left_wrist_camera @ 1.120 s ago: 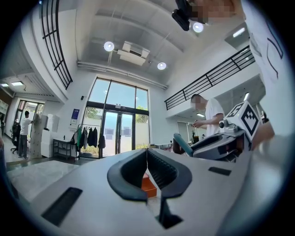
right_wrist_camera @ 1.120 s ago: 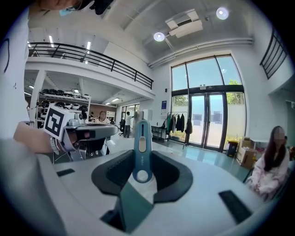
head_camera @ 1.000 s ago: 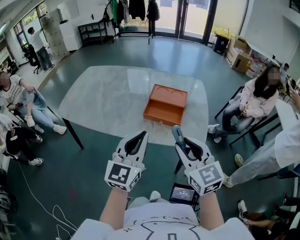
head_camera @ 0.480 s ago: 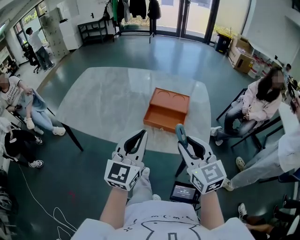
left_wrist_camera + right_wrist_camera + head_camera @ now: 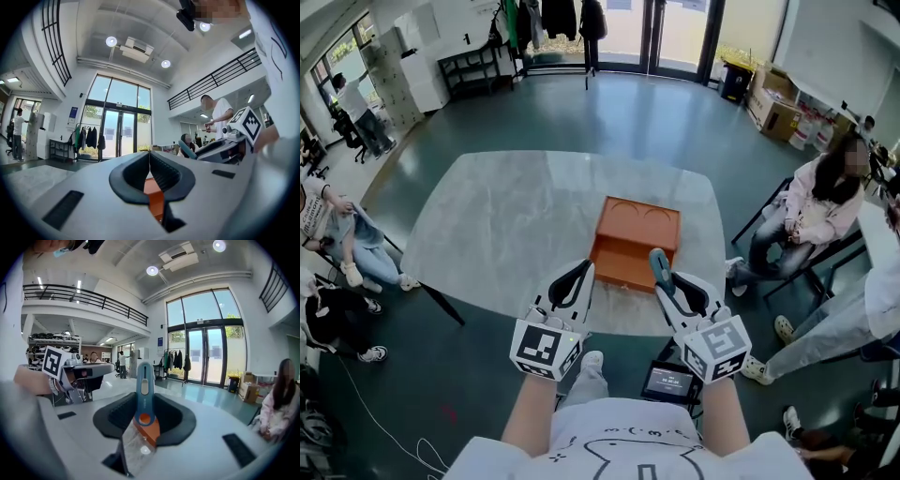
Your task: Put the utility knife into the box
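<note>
A teal utility knife (image 5: pixel 657 263) with an orange end stands upright between the jaws of my right gripper (image 5: pixel 662 274), which is shut on it. In the right gripper view the knife (image 5: pixel 144 391) rises from the pads, with a clear wrapper hanging below it. My left gripper (image 5: pixel 585 269) is shut and holds nothing; its tips (image 5: pixel 149 156) meet. Both grippers hover at the near edge of the marble table (image 5: pixel 506 216). The open orange box (image 5: pixel 634 242) lies on the table just beyond them, and part of the box (image 5: pixel 155 199) shows under the left jaws.
A person (image 5: pixel 823 202) sits on a chair right of the table, and more people sit at the far left (image 5: pixel 337 234). A small screen (image 5: pixel 667 382) shows below my right gripper. Cardboard boxes (image 5: pixel 773 105) stand at the back right.
The table and the orange box have come nearer and now lie just ahead of both grippers. The grippers keep their pose, and the knife stays in the right one.
</note>
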The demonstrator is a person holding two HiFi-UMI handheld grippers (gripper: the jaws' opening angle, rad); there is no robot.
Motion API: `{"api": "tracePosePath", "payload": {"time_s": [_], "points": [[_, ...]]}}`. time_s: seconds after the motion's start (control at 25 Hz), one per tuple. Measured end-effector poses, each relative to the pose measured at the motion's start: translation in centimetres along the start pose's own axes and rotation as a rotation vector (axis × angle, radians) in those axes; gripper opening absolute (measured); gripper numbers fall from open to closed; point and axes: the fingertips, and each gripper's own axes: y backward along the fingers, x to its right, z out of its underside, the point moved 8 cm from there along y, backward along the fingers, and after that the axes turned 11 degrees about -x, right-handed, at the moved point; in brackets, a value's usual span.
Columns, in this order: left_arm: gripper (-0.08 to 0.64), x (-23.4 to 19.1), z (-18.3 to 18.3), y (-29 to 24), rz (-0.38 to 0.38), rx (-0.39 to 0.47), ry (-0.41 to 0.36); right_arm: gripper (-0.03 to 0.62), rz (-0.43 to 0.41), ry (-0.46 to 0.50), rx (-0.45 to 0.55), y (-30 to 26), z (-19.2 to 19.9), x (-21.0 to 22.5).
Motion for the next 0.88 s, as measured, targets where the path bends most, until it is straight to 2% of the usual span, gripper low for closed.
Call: {"api": "tracePosePath", "payload": {"time_s": [0.36, 0.88], "points": [[0.015, -5.2, -0.8, -5.1, 0.035, -0.004, 0.015, 0.132, 0.009, -0.029, -0.077, -6.0, -1.9, 2.8], [0.015, -10.9, 0.4, -11.5, 0.126, -0.046, 0.025, 0.132, -0.020, -0.092, -0.278, -14.1, 0.0, 5.3]]}}
